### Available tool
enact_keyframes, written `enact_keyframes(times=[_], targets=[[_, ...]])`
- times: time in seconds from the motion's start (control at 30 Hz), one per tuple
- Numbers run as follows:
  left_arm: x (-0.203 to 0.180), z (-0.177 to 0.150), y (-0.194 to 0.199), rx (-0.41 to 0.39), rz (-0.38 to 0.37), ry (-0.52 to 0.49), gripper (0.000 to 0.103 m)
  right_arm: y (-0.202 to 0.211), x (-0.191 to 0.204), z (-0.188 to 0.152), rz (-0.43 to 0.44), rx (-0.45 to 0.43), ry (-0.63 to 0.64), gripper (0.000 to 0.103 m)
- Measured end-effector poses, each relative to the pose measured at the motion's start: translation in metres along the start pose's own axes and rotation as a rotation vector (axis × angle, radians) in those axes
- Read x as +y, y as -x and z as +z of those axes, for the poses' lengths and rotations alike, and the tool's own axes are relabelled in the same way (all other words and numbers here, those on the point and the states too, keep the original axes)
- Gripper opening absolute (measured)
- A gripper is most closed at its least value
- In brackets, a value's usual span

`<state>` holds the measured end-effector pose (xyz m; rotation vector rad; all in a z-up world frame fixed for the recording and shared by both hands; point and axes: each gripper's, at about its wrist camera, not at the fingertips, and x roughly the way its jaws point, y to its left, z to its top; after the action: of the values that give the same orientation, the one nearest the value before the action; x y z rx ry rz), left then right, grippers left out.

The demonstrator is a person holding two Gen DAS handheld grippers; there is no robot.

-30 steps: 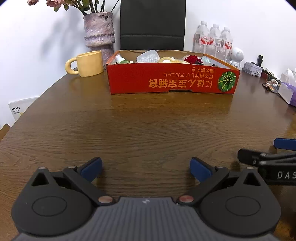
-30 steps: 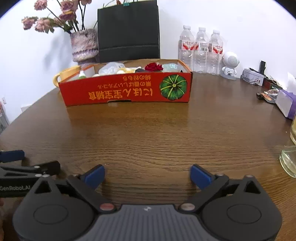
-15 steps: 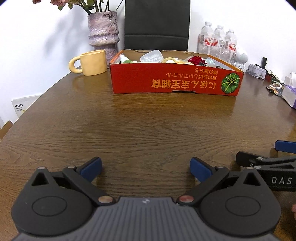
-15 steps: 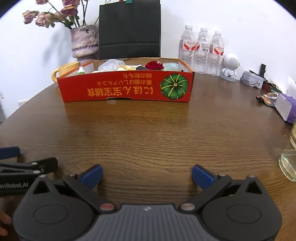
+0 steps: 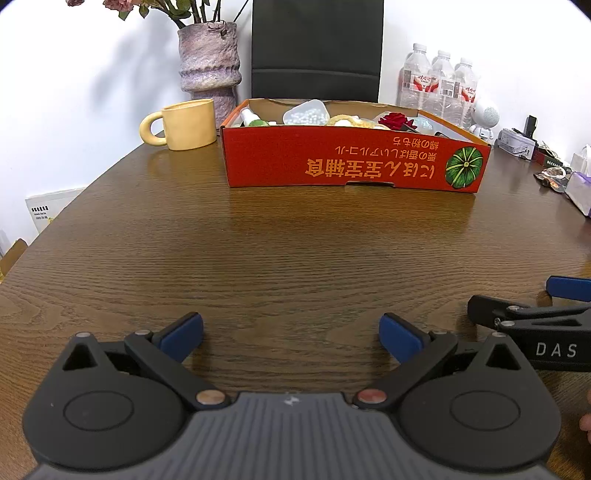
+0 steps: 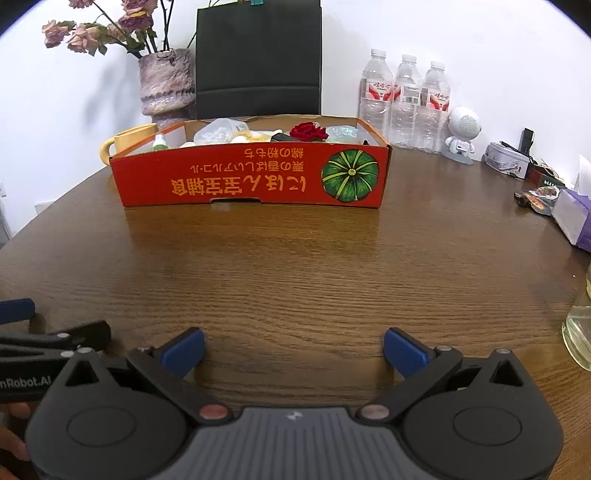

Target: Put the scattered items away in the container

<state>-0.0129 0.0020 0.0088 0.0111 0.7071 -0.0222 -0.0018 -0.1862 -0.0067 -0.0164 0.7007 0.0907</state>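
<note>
Blue-tipped left tongs (image 5: 291,338) wide apart, nothing held | right tongs (image 6: 293,350) same

A shallow red cardboard box (image 5: 354,162) printed with a green pumpkin is sitting upright on the brown wooden surface (image 5: 295,258), holding a red rose (image 6: 308,132) and other small items.

Your box's (image 6: 251,184) near wall hid the lower parts of what lay inside. The glass (image 6: 580,332) was cut off at the right wrist view's right edge, and the roses (image 5: 110,4) at the left wrist view's top.
</note>
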Motion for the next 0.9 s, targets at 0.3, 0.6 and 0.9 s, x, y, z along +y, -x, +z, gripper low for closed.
enact_keyframes(times=[0.3, 0.6, 0.9], targets=[[0.0011, 0.0001, -0.0003, 0.000, -0.001, -0.001, 0.103, -0.0003, -0.0030, 0.0006, 0.005, 0.000, 0.004, 0.103], [0.0014, 0.0000, -0.0005, 0.000, -0.001, -0.001, 0.103, -0.0005, -0.0038, 0.0003, 0.007, 0.000, 0.006, 0.103], [0.0012, 0.0001, -0.0005, 0.000, 0.000, -0.001, 0.103, -0.0003, -0.0040, 0.0003, 0.008, 0.000, 0.006, 0.103]])
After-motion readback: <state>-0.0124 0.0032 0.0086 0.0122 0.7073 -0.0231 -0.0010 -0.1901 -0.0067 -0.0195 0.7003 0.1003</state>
